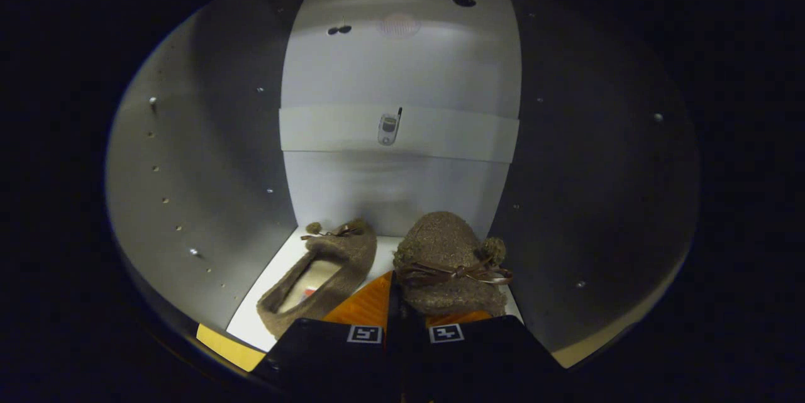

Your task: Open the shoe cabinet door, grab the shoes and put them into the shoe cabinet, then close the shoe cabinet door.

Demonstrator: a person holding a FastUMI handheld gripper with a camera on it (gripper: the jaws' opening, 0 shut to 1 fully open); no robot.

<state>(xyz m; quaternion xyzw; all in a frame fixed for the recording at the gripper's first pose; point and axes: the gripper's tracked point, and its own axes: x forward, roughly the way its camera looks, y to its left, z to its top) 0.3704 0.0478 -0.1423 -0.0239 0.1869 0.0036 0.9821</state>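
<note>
1. Gripper (395, 302), bottom centre of the frame: fingers drawn close together, only a narrow dark gap between them; whether they pinch the right slipper cannot be told.
2. Right slipper (449, 261), directly over the right finger, toe raised, ribbon bow facing the camera.
3. Left slipper (321, 277), lower left of centre, lying flat on the cabinet floor (267, 283).
4. Shoe cabinet (207, 158): side walls and back panel enclose both slippers.
</note>
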